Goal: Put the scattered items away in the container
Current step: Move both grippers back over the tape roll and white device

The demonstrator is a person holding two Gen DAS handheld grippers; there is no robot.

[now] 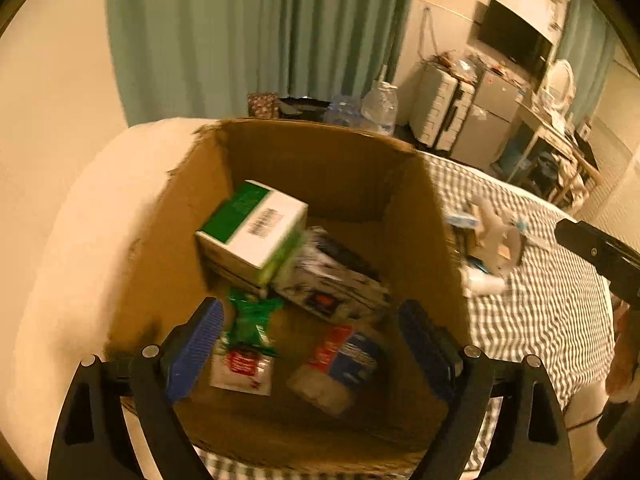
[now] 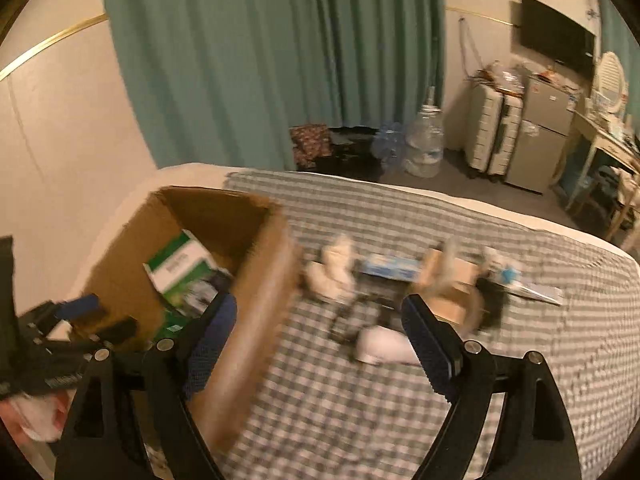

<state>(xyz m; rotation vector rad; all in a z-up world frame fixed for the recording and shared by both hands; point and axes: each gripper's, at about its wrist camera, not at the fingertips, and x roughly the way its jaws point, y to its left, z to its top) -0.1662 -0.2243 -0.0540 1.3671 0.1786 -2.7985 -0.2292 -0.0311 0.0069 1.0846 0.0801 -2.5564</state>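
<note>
Cardboard box (image 1: pixel 416 216) fills the middle of the left wrist view, its torn rim running across the upper centre and its right wall close to the checked bedcover (image 1: pixel 560 312). Inside lie a green and white carton (image 1: pixel 252 232), a dark printed pack (image 1: pixel 332 280), a green packet (image 1: pixel 252 320) and a red and blue pack (image 1: pixel 344 360). The left gripper (image 1: pixel 310 350) hangs over the box mouth, jaws wide apart with nothing between them. In the right wrist view the right gripper (image 2: pixel 320 344) spreads wide and empty, straddling the box's right wall at lower left. Blurred scattered items (image 2: pixel 400 280) sit in a loose row across the frame centre, with bare bedcover below and to the right
</note>
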